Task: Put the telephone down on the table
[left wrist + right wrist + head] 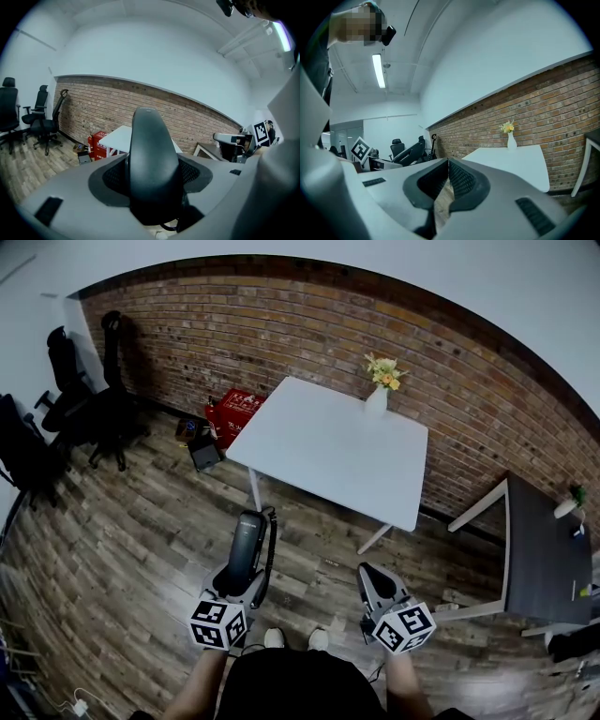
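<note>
White desk (328, 451) stands ahead of the left tongs (242, 576), clamped on the telephone (249, 532); I'd lower it flat, gently, while the right tongs (370, 576) hang closed, empty.

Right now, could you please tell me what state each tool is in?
Left tool: closed on the telephone.
Right tool: closed, empty.

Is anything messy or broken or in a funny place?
Nothing looks spilled or broken. The flower vase stands upright on the white table. Only odd bits: a red crate and a dark box sit on the floor by the table's corner, and the telephone is off the table, gripped in the left tongs.
</note>
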